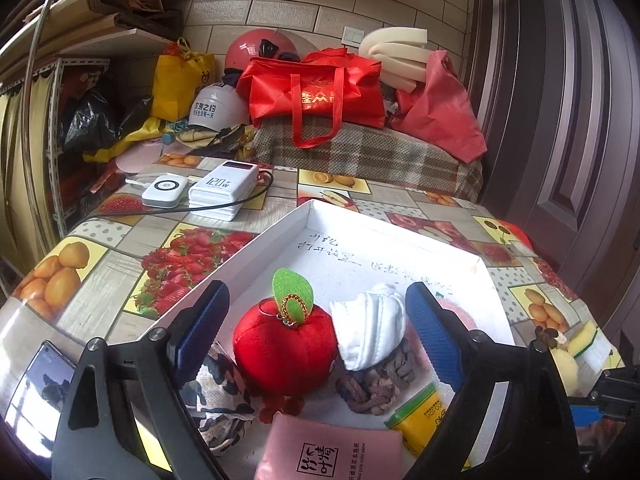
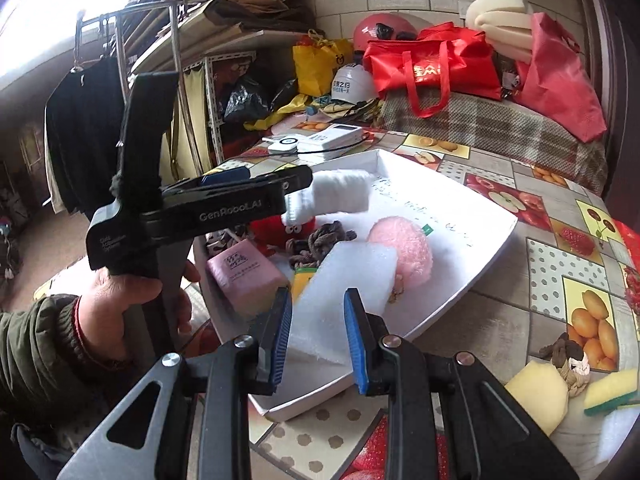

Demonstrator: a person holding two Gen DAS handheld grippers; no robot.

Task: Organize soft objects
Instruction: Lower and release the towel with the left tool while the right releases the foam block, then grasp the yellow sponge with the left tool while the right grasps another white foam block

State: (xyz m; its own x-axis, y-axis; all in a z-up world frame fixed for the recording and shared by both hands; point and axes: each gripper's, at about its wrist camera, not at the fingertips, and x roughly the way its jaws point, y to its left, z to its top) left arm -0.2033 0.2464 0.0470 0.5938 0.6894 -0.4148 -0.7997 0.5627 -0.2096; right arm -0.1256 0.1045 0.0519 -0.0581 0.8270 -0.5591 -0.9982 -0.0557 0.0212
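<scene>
A shallow white box tray (image 1: 280,232) lies on the fruit-print tablecloth. In it, a red plush apple (image 1: 284,352) and a rolled white cloth (image 1: 372,328) sit between the wide-apart fingers of my left gripper (image 1: 316,332), which is open; neither pad presses on them. The cloth rests on a brown braided cord (image 1: 376,388). In the right wrist view my right gripper (image 2: 316,344) is shut on a white foam block (image 2: 340,292) over the tray's (image 2: 480,256) near edge. A hand holds the left gripper (image 2: 300,184) from the side.
The tray also holds a pink puff (image 2: 404,244), a pink tissue pack (image 1: 332,448), a yellow-green pack (image 1: 420,416) and a spotted cloth (image 1: 224,388). A yellow sponge (image 2: 536,396), a scouring sponge (image 2: 608,392) and another brown cord (image 2: 568,352) lie to the tray's right. Power banks (image 1: 220,192) stand behind.
</scene>
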